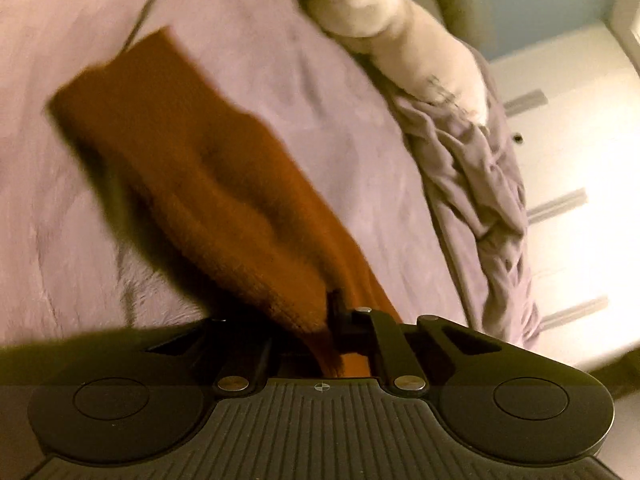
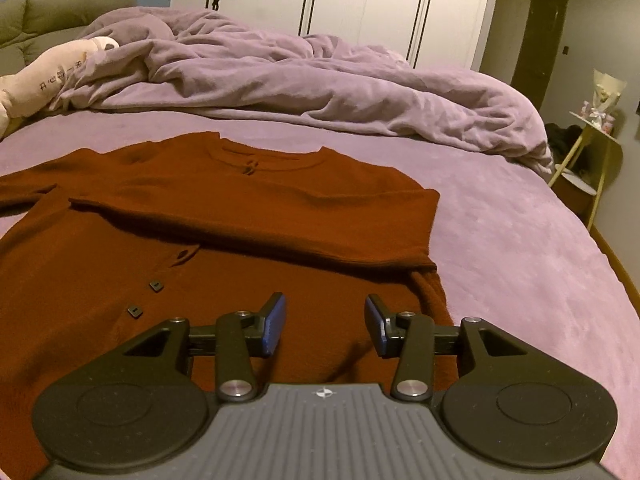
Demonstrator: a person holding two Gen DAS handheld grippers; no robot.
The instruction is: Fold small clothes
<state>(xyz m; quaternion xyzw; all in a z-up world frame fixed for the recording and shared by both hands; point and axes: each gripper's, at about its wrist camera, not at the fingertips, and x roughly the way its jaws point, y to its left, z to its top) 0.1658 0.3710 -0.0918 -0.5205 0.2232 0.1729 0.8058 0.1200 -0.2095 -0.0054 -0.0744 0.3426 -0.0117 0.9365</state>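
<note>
A rust-brown knit cardigan point(image 2: 224, 216) lies front up on the purple bed point(image 2: 520, 264), its right sleeve folded across the chest. My right gripper point(image 2: 325, 326) is open and empty, just above the cardigan's lower right part. In the left wrist view my left gripper point(image 1: 334, 320) is shut on the cardigan's cloth point(image 1: 192, 176), which hangs lifted above the bed sheet point(image 1: 300, 92); the cloth hides the left finger and the view is blurred.
A crumpled purple duvet point(image 2: 320, 80) lies across the far side of the bed. A cream plush toy point(image 2: 44, 76) lies at the far left, also in the left wrist view point(image 1: 416, 52). White wardrobes point(image 2: 360, 8) stand behind. A small side table point(image 2: 592, 136) stands right of the bed.
</note>
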